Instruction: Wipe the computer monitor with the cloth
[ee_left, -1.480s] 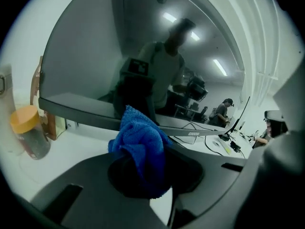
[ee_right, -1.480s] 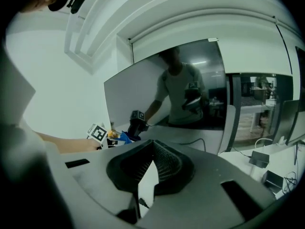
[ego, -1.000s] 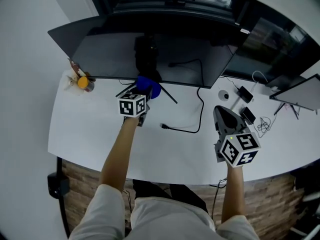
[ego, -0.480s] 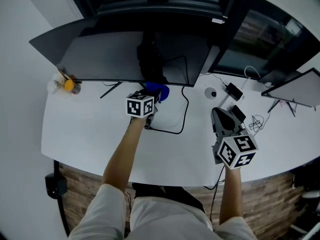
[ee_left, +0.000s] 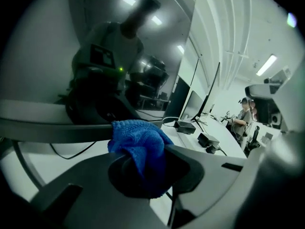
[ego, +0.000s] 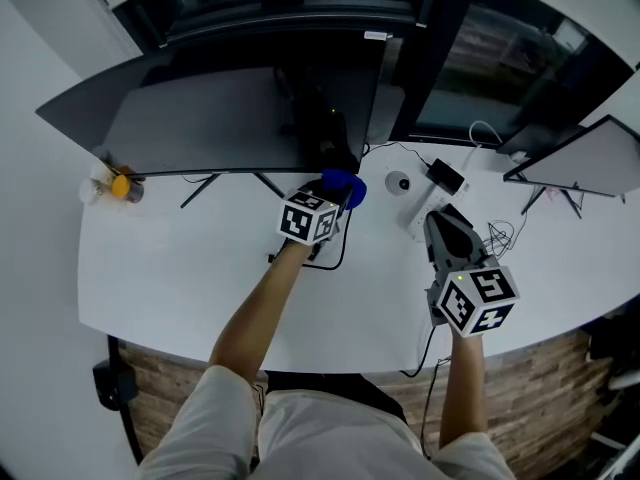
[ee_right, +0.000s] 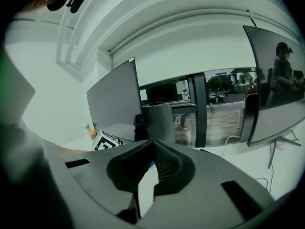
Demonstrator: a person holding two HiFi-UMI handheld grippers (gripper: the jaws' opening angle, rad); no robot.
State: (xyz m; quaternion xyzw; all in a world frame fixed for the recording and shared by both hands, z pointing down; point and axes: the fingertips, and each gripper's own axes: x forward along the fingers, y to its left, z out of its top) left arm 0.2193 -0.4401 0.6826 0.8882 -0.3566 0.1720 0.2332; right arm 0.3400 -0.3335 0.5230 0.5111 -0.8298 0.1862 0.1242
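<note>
A wide dark monitor (ego: 220,118) stands at the back of the white desk (ego: 180,278). My left gripper (ego: 335,200) is shut on a bunched blue cloth (ego: 347,185), which is held against the screen's lower right corner. In the left gripper view the cloth (ee_left: 138,140) bulges out between the jaws, with the glossy screen (ee_left: 57,42) close behind it. My right gripper (ego: 437,216) hovers over the desk to the right, shut and holding nothing. In the right gripper view its tips (ee_right: 153,142) meet, and the monitor (ee_right: 114,99) stands off to the left.
A black cable (ego: 335,253) loops on the desk under the left gripper. A small white puck (ego: 400,182), black adapters (ego: 443,176) and tangled wires (ego: 500,236) lie behind the right gripper. A second monitor (ego: 590,158) stands at the far right, an orange item (ego: 120,186) at the far left.
The left gripper has carried the blue cloth rightward along the monitor's lower edge to its right corner. The right gripper has stayed roughly in place.
</note>
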